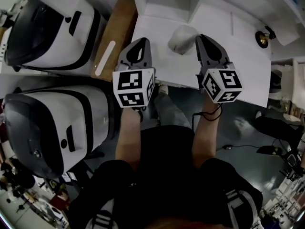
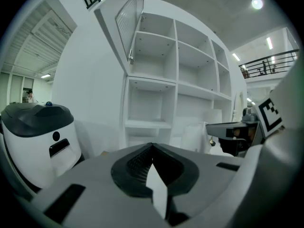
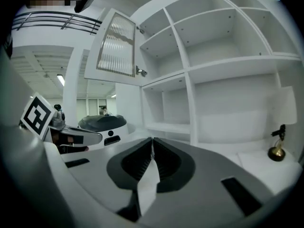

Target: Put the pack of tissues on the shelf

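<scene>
You haven't begun the lift: your left gripper and right gripper are both clenched on nothing. The pack of tissues lies between them, toward the counter's left edge. The shelf awaits.

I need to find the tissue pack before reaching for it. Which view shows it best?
The head view: the tissue pack lies whole on the white counter, seen from above. The left gripper view shows only a pale shape at mid-right that may be it; the right gripper view does not show it.
</scene>
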`<state>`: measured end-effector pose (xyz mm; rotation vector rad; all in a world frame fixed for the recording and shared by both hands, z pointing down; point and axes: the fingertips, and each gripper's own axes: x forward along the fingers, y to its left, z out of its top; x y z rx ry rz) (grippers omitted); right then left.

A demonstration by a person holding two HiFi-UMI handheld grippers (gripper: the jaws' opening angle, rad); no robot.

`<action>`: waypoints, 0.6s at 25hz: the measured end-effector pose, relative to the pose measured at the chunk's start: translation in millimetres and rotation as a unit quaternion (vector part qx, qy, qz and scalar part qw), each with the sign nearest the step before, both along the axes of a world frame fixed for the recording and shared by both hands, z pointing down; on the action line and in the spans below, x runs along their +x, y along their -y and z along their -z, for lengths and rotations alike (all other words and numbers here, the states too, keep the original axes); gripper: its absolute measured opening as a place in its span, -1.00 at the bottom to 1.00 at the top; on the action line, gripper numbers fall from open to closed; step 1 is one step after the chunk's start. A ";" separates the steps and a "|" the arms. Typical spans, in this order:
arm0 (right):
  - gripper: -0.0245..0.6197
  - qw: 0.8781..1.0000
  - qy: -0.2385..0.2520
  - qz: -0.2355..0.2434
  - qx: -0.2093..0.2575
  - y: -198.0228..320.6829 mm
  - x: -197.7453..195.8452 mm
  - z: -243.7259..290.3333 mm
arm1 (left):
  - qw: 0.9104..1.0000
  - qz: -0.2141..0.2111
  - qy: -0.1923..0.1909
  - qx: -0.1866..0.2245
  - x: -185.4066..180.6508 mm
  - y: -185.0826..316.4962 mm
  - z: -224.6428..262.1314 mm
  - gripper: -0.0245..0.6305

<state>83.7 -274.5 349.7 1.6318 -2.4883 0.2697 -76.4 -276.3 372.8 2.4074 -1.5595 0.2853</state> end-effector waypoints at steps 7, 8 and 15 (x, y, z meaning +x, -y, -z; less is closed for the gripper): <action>-0.85 0.999 0.011 -0.022 -0.023 40.3 17.0 -30.3 | 1.000 -0.014 -0.005 -0.019 18.0 36.8 -30.3 -0.89; -0.85 0.999 0.011 -0.022 -0.028 45.0 17.5 -33.1 | 1.000 -0.014 -0.007 -0.020 20.4 41.1 -31.7 -0.89; -0.85 0.998 0.016 -0.013 -0.053 78.7 13.4 -55.2 | 0.999 -0.005 0.007 -0.031 20.5 72.6 -49.3 -0.90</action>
